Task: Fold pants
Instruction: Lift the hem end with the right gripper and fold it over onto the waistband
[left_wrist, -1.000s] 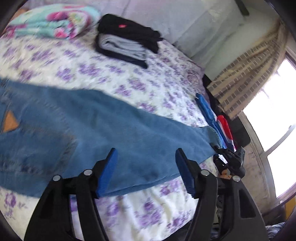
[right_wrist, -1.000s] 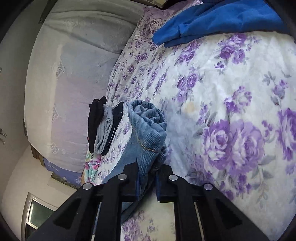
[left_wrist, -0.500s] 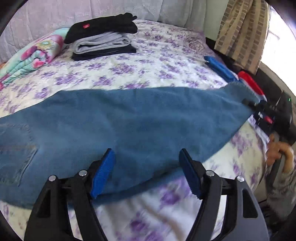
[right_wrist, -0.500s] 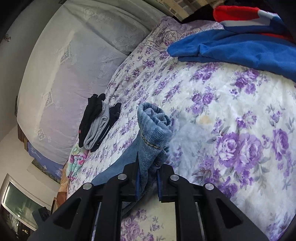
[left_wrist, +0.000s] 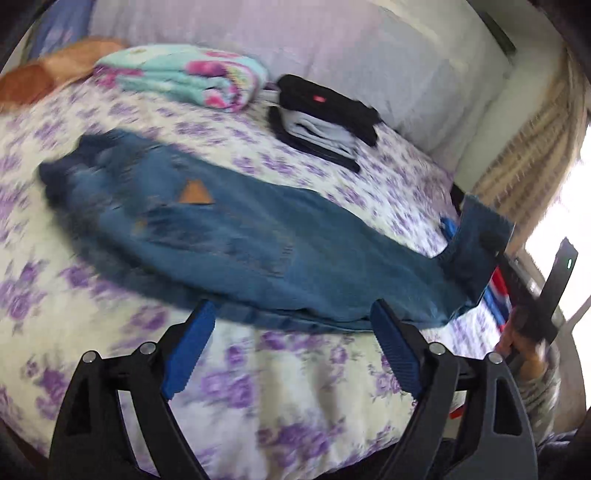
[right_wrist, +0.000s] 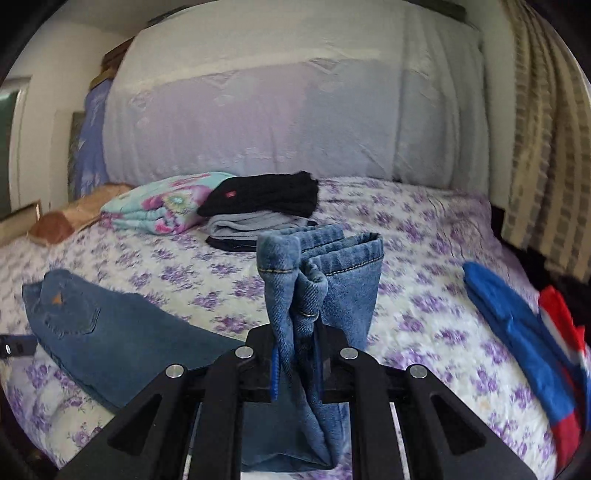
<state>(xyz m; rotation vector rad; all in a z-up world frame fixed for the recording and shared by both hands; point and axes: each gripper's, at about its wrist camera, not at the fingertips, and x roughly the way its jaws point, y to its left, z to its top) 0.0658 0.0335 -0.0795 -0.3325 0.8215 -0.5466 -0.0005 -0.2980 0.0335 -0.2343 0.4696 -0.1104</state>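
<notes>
My right gripper (right_wrist: 295, 354) clamps the jeans' (left_wrist: 258, 251) bunched hems at frame centre, my left gripper (left_wrist: 291, 347), jaws just widening, holds nothing; thick denim may slip mid-fold.

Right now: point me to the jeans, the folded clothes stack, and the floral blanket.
jeans (left_wrist: 258, 251): left wrist view, on the leg laid flat on the bed.
folded clothes stack (right_wrist: 266, 199): right wrist view, on the black top garment.
floral blanket (left_wrist: 184, 75): left wrist view, on its folded upper face.
</notes>
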